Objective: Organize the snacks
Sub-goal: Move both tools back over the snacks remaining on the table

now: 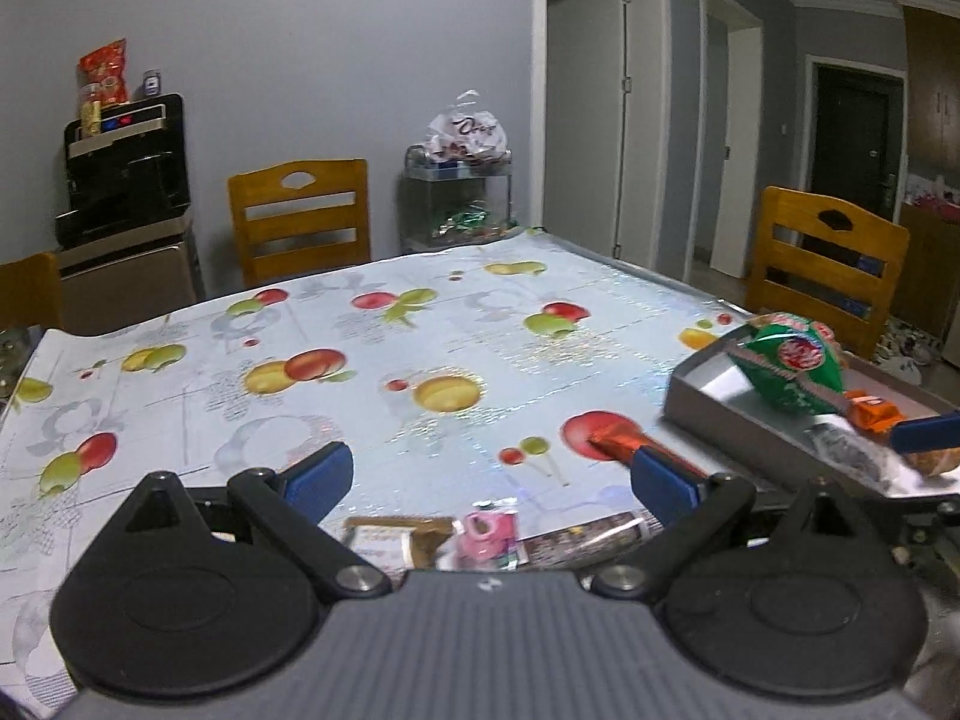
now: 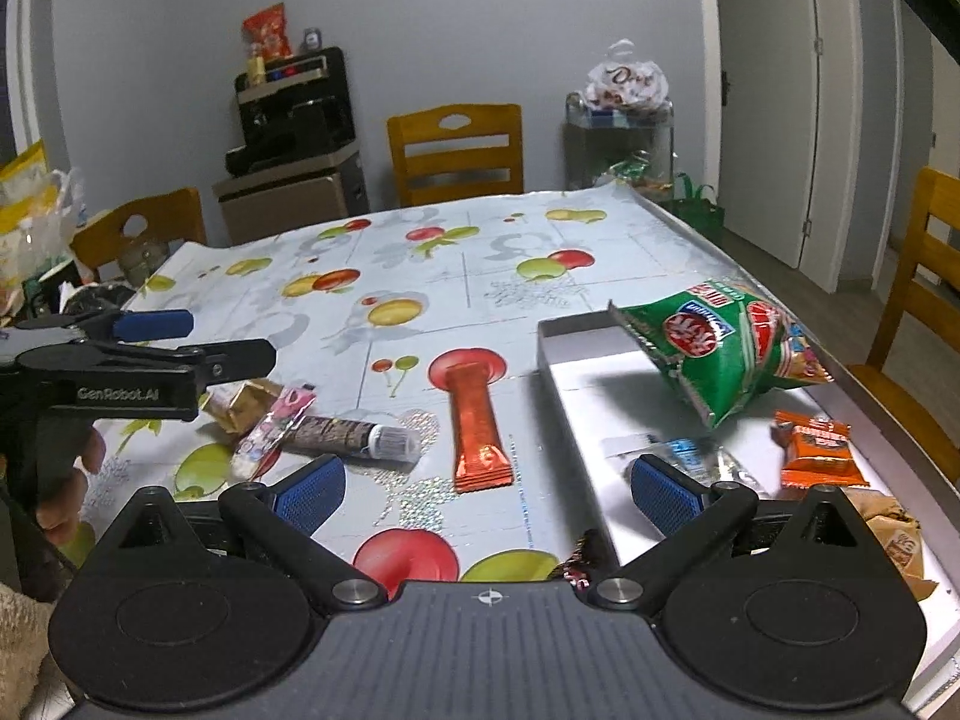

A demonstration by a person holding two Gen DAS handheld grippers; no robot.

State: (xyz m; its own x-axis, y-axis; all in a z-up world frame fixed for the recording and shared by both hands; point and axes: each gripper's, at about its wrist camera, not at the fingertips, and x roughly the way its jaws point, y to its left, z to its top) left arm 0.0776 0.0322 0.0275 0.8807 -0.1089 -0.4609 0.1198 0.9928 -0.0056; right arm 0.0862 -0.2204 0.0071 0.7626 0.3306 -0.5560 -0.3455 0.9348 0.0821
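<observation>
Lying flat: shiny red stick packet.

The table wears a glossy pale cloth printed with red, yellow and green fruit. At its right side a shallow grey tray lies flat on the cloth, close along the table's right edge. Just left of the tray a red foil stick pack lies lengthwise, its far end over a printed red apple. Farther left sits a cluster of small snacks: a dark speckled tube-shaped packet, a pink-and-white wrapper leaning across its left end, and a crumpled gold wrapper just behind. A dark wrapper shows at the tray's near corner, mostly hidden
</observation>
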